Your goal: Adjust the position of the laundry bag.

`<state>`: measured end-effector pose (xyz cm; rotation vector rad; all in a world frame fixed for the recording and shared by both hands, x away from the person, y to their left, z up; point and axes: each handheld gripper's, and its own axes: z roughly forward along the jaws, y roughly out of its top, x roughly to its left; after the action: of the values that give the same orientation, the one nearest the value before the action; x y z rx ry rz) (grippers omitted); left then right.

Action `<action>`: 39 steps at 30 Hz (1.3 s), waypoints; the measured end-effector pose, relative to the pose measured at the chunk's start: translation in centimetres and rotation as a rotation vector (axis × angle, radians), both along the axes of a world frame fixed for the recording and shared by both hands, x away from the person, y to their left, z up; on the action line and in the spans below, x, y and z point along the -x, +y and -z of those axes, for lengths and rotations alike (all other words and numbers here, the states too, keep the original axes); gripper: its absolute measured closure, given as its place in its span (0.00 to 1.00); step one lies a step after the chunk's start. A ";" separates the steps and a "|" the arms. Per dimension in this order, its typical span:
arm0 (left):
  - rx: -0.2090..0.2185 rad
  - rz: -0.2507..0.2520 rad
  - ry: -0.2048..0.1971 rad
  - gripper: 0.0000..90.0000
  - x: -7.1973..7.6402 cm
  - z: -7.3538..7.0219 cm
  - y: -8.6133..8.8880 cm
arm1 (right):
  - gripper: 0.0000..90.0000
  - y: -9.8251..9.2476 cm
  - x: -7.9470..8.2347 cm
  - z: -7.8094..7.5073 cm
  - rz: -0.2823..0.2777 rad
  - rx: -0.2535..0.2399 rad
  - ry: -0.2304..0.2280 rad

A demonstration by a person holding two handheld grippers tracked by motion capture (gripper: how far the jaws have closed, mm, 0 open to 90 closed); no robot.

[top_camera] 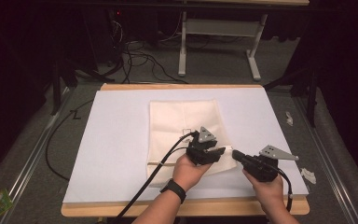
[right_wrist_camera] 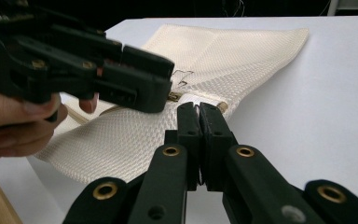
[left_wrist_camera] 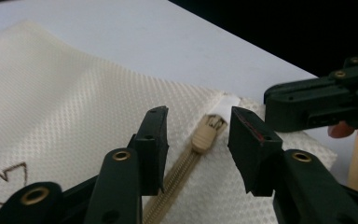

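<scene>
Zipper pull (left_wrist_camera: 204, 137) is being straddled by the left tongs (left_wrist_camera: 198, 135), jaws apart, nothing gripped. Bag (top_camera: 182, 121), lying on the counter (top_camera: 112, 140), is being pinched at its white end tab by the right tongs (right_wrist_camera: 199, 112). Zipping seems barely begun.

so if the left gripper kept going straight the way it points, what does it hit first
Most likely the tan zipper slider on the cream mesh fabric pouch, which sits right between the open left gripper. Depth is unclear, so it might touch the mesh first.

No legible text, label, brand, number or sign. The brown stitching on the cloth bag (left_wrist_camera: 74, 116) cannot be read.
</scene>
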<state>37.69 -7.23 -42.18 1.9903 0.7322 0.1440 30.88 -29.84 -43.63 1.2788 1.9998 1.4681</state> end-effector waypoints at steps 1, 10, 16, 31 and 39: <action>0.006 0.002 0.008 0.64 0.0 0.2 0.0 | 1.00 0.0 0.0 0.0 0.001 0.000 0.001; 0.030 0.010 0.009 0.89 0.4 0.5 0.3 | 1.00 0.0 0.0 0.0 0.002 0.006 -0.002; 0.029 0.003 -0.012 0.91 0.7 0.3 0.3 | 1.00 0.1 0.0 0.0 0.003 0.005 0.002; 0.048 -0.012 -0.036 0.91 1.2 -0.4 0.8 | 0.99 0.2 -0.2 0.2 -0.003 0.005 0.008; 0.060 -0.016 -0.040 0.91 1.4 -0.6 1.0 | 0.98 0.3 -0.1 0.2 -0.006 -0.004 0.008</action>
<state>36.31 -6.25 -41.61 1.9202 0.7189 0.1689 31.02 -29.53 -43.86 1.2832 2.0085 1.4729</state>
